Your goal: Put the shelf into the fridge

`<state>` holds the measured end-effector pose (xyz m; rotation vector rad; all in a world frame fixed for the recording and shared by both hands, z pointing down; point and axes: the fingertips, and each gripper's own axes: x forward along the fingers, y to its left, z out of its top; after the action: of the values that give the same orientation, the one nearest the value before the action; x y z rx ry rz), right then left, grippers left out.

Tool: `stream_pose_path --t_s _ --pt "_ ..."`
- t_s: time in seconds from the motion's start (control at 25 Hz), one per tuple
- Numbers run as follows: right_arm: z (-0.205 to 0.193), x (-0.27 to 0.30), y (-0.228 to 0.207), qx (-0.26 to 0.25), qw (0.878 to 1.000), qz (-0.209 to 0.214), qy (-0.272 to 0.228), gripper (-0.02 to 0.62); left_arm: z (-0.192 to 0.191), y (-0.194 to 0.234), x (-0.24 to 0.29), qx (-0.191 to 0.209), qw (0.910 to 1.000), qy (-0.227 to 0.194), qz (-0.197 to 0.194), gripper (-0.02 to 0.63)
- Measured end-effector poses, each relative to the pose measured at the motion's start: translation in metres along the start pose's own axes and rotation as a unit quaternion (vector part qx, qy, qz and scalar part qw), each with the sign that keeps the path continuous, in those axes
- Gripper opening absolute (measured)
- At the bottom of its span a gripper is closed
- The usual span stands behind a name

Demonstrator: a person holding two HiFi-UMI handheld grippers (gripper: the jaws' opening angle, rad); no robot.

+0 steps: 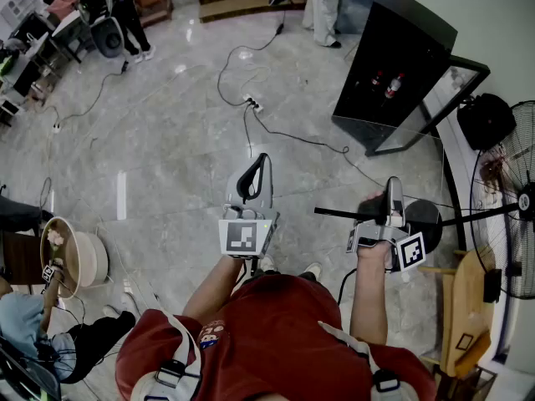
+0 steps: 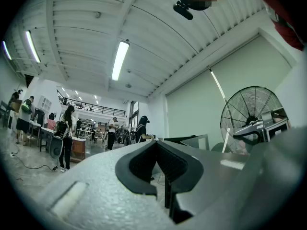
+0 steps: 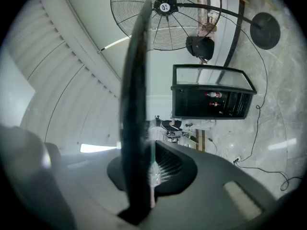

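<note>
Pale marble floor (image 1: 167, 140) fills most of the head view, with black cables (image 1: 242, 98) trailing across it. At the upper right of that frame stands the black fridge (image 1: 401, 48), its glass door (image 1: 435, 98) swung open and two bottles (image 1: 386, 83) showing inside. A large standing fan (image 1: 510, 215) takes up the right edge, its round base (image 1: 428, 217) on the floor just behind the right gripper.

The shelf (image 3: 136, 104) is outside the fridge and well apart from it, lower in the head view. In the right gripper view it runs edge-on as a dark, upright band from the top of the frame down into the jaws, with the fridge visible beyond it to the right. In the head view only its dark edge (image 1: 334, 213) is clear, sticking out to the left of the right gripper toward the left one; the rest of the pane is hard to make out.

At the bottom of the head view the person's red shirt (image 1: 284, 324) shows, both forearms reaching up the frame.

The right gripper (image 1: 390, 192), right of centre, has its jaws nearly closed, pinching the thin shelf at its near edge.

The left gripper (image 1: 264, 159), at centre, has its jaws together, holds nothing, and does not touch the shelf.
</note>
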<state>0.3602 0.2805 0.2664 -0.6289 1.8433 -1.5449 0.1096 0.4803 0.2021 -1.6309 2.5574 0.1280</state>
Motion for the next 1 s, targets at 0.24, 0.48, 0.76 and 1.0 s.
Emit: stream_pose_path --t_s 0.24,0.48,0.76,1.0 --pt "-0.030 0.005 -0.003 -0.002 1.000 -0.005 0.003 0.011 -0.004 0.026 -0.006 0.000 1.0000 0.004 0.002 0.006" --pt "-0.059 0.006 -0.006 -0.002 1.000 -0.008 0.004 0.011 -0.009 0.054 -0.012 -0.006 1.0000 -0.007 0.001 0.006" --pt "-0.083 -0.002 -0.022 0.018 0.999 -0.025 -0.009 0.009 -0.027 0.081 -0.022 -0.012 0.9997 0.020 0.008 0.006" --pt "-0.088 0.001 -0.038 0.031 0.999 -0.034 -0.013 0.011 -0.037 0.087 -0.014 -0.014 0.9995 0.028 0.008 0.006"
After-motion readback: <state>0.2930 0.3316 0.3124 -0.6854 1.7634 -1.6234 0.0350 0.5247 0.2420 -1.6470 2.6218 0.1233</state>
